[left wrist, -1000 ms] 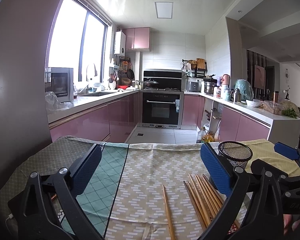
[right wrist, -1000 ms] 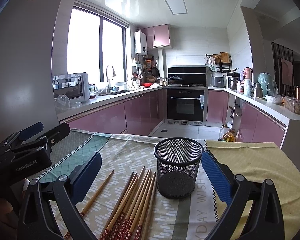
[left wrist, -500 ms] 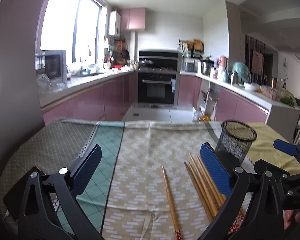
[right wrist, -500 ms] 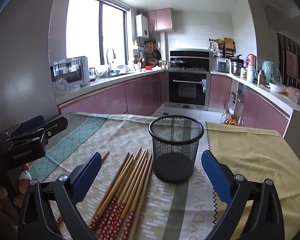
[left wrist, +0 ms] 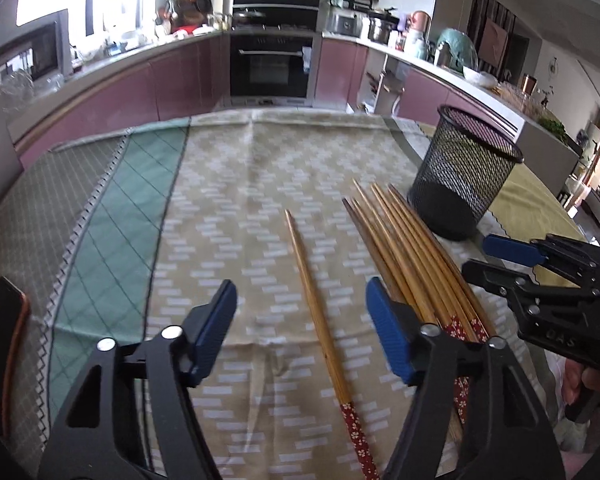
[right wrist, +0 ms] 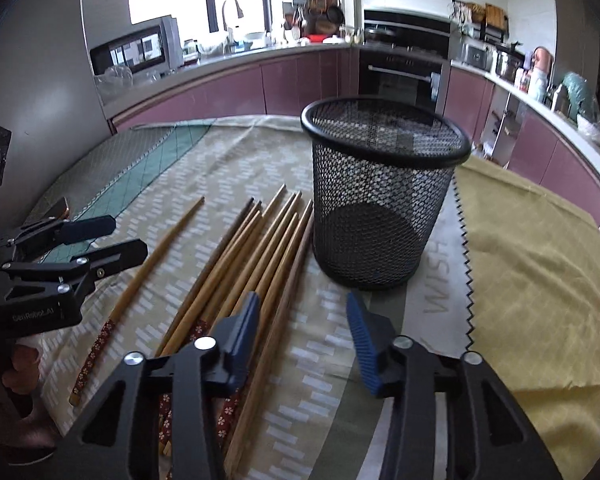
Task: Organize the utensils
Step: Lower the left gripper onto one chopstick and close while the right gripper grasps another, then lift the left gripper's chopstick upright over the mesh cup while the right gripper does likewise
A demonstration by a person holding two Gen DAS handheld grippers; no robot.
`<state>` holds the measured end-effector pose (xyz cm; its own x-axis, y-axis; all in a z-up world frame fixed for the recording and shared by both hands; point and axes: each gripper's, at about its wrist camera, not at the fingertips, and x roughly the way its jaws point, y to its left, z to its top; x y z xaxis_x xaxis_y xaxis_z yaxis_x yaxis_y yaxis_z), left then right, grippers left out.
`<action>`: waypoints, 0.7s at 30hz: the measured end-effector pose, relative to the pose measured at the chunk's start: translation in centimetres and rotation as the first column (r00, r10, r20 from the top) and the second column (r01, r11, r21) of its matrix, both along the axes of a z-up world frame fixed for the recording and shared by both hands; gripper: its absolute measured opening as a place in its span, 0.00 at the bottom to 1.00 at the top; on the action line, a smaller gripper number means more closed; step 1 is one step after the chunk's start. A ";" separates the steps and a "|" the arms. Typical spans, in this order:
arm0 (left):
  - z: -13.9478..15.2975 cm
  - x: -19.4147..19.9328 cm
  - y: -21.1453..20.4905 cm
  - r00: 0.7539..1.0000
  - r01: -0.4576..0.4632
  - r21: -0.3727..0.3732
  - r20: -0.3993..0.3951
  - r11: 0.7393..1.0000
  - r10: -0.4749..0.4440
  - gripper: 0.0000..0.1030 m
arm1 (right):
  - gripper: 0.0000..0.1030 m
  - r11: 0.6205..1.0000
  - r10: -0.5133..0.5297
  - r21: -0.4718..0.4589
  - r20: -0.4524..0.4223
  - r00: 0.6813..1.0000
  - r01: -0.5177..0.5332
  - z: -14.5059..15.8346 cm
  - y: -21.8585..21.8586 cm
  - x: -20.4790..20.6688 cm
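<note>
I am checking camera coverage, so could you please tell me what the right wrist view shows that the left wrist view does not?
Only the right wrist view shows the grey WISH lettering on the cloth and the tall faucet at the window. Only the left wrist view shows the dark flat object with an orange edge at the table's left edge. Both show the black mesh holder, the chopstick bundle, the lone chopstick and both grippers, left and right, closing on nothing.

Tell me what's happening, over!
Left gripper closing around single wooden chopstick, not gripping. Right gripper closing, empty. Black mesh cup upright, empty. Nothing in the way.
</note>
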<state>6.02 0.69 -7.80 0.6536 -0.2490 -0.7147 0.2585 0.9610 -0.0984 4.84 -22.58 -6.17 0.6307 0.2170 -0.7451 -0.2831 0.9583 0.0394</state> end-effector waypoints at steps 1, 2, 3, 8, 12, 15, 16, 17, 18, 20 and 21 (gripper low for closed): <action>-0.2 0.2 -0.3 1.000 0.007 -0.002 -0.011 1.000 -0.007 0.55 | 0.35 1.000 -0.001 -0.006 -0.007 1.000 0.001 -0.2 0.1 0.2; -0.5 0.4 -0.4 1.000 0.013 -0.005 -0.024 1.000 -0.013 0.53 | 0.33 1.000 0.001 -0.002 -0.019 1.000 -0.001 -0.4 0.1 0.4; -0.9 0.7 -0.6 0.999 0.018 -0.007 -0.040 1.000 -0.018 0.51 | 0.32 1.000 0.004 0.003 -0.030 1.000 -0.004 -0.4 0.2 0.6; -1.4 1.4 -1.8 0.995 0.044 0.003 -0.089 0.999 -0.043 0.43 | 0.29 1.000 0.005 0.002 -0.063 0.998 -0.005 -0.8 0.3 1.9; -1.3 2.0 -2.5 0.994 0.048 0.013 -0.098 0.999 -0.047 0.40 | 0.25 1.000 0.008 -0.010 -0.058 0.998 -0.009 -0.9 0.8 2.5; -1.3 2.6 -2.8 0.993 0.044 0.007 -0.108 0.999 -0.043 0.27 | 0.08 0.999 0.017 0.032 -0.070 0.997 -0.015 -1.0 0.8 2.7; -1.2 2.7 -3.0 0.993 0.044 0.005 -0.111 0.999 -0.043 0.21 | 0.07 0.998 0.021 0.060 -0.081 0.996 -0.016 -1.0 0.7 2.7; -1.2 2.8 -3.0 0.992 0.044 0.000 -0.114 0.999 -0.044 0.18 | 0.07 0.998 0.020 0.068 -0.082 0.996 -0.014 -1.0 0.6 2.7; -1.3 2.9 -3.0 0.992 0.044 -0.008 -0.118 0.999 -0.045 0.10 | 0.07 0.997 0.019 0.075 -0.081 0.996 -0.013 -1.0 0.5 2.6; -1.1 2.8 -2.8 0.992 0.040 -0.023 -0.122 0.999 -0.043 0.08 | 0.06 0.995 0.022 0.099 -0.081 0.996 -0.014 -0.9 0.2 2.4; -1.0 2.8 -2.7 0.992 0.039 -0.028 -0.122 0.999 -0.042 0.08 | 0.06 0.994 0.024 0.110 -0.078 0.997 -0.015 -0.8 0.0 2.2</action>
<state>8.81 -2.02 -8.84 0.5505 -0.2923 -0.7820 0.2813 0.9469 -0.1559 7.05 -22.53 -6.99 0.5657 0.3112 -0.7637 -0.2935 0.9414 0.1662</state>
